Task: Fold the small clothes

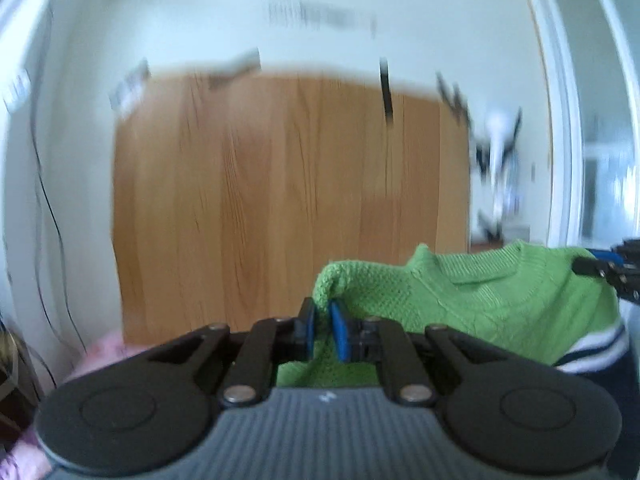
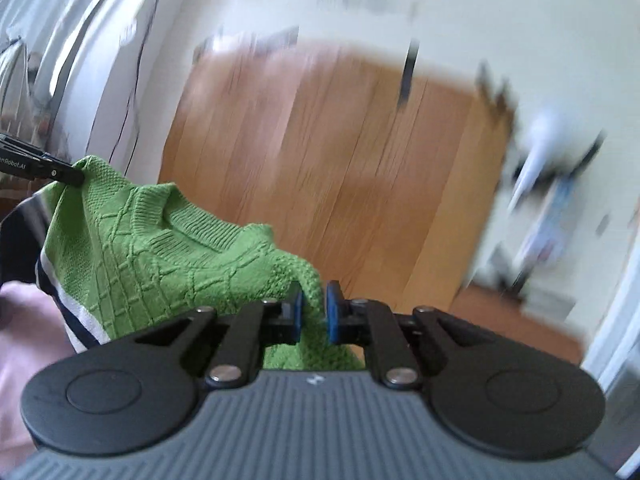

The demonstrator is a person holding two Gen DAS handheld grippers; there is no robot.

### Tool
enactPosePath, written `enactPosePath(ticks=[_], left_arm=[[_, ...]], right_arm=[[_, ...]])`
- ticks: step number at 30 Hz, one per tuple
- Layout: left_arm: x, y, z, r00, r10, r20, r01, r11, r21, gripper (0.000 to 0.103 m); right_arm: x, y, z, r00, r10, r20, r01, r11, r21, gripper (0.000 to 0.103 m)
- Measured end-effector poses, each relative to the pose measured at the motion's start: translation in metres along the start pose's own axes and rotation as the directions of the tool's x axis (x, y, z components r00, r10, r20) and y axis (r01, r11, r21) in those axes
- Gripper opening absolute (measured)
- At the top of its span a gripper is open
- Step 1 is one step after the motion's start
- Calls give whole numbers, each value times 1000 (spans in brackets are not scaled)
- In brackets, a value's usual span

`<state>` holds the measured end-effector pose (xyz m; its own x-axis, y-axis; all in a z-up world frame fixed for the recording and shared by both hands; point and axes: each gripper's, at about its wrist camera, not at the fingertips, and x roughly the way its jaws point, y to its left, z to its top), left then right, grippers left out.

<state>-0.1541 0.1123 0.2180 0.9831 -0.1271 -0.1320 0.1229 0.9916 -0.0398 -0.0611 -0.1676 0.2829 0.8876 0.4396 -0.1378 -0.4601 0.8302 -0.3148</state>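
Note:
A green knit sweater [image 1: 480,292] with white and navy stripes at its hem hangs in the air, stretched between both grippers. My left gripper [image 1: 322,320] is shut on one shoulder corner, a fold of knit pinched between its blue pads. At the right edge of this view, the right gripper [image 1: 600,270] holds the other corner. In the right wrist view the sweater [image 2: 160,256] stretches off to the left. My right gripper [image 2: 314,308] has its jaws closing tight on a bunched fold that the pads press. The left gripper [image 2: 74,176] grips the far corner.
A wooden tabletop [image 1: 280,200] lies below and ahead, against a white wall. Pink clothing [image 1: 100,354] sits at the lower left, and pink cloth [image 2: 28,340] also shows in the right wrist view. A white and black stand [image 1: 496,144] is at the table's right. Cables hang on the left.

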Motion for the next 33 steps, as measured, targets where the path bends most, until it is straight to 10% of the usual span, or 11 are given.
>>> enactPosePath(ticks=[3,12,18,24,27,33], left_arm=[[-34,-11,44,986,36,161,-35,999,-7,9],[-102,-40,154,858,155,491,-146,988,-56,9],[-85,-51,168,829,266,492,-268,961,-68,2],[18,-26,132,920,307,242,-300,952,-66,3],[104,-15,84,946,324,14,-323,945,-39,3],[166,8,-43,889,203,-411,-241,970,-41,13]], right_arm=[[-28,-8,40,987,-60,150,60,998,-1,14],[-95,-27,147,880,-182,438,209,978,-13,13],[-74,-38,158,907,-163,388,173,985,9,13],[26,-51,94,985,-81,150,68,994,90,9],[120,-48,40,988,-153,28,149,984,101,3],[251,-75,-98,903,-53,-426,175,952,253,6]])
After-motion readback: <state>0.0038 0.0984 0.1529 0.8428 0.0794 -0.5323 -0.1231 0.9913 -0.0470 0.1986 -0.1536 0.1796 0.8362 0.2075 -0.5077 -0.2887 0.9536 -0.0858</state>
